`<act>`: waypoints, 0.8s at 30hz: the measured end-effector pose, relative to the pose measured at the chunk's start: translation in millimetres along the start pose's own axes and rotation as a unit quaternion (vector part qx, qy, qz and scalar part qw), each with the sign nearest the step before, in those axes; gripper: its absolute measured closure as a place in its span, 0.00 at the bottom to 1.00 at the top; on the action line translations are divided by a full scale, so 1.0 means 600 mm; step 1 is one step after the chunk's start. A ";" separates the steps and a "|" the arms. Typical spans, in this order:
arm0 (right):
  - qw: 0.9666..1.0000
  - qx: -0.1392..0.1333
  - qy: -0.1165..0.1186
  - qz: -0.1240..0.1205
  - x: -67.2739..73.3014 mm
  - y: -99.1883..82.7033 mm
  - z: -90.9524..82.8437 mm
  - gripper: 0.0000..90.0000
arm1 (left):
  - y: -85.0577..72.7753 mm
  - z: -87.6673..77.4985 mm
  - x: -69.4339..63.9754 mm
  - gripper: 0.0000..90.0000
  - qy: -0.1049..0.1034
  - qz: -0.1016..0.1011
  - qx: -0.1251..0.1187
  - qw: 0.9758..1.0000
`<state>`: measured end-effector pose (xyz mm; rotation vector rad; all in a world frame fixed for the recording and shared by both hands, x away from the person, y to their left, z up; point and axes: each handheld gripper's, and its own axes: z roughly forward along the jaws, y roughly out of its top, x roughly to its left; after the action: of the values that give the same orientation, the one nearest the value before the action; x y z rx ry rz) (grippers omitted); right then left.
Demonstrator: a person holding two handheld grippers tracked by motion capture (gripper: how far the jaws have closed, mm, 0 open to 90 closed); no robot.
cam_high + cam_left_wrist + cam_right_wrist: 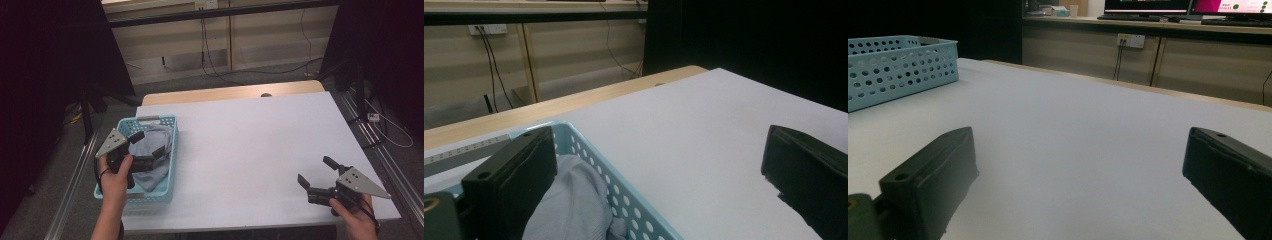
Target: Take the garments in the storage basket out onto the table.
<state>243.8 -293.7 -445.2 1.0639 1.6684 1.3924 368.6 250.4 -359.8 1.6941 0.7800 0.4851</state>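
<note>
A light blue perforated basket [108,191] sits at the table's left edge with a grey cloth [152,170] bunched inside it. My left gripper [148,143] hovers over the basket, open, its jaws straddling the right rim with nothing between them. In the left gripper view the cloth [574,205] lies below the left jaw and the basket wall [624,195] runs between the jaws. My right gripper [316,171] is held near the table's front right corner, open and empty, just above the white tabletop [250,145].
The basket [893,70] appears far left in the right gripper view. Beyond the table's far wooden edge [230,92] are a floor with cables and a low wall. Dark curtains and stands flank both sides. Monitors [1188,6] stand on a far desk.
</note>
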 end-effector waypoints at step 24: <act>1.000 0.000 0.006 -0.001 0.001 0.000 -0.001 0.00 | -0.006 0.029 0.042 0.02 0.010 -0.005 0.030 0.999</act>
<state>243.2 -293.3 -445.2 1.0550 1.6770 1.3990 396.9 257.1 -370.0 1.7427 0.8254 0.4754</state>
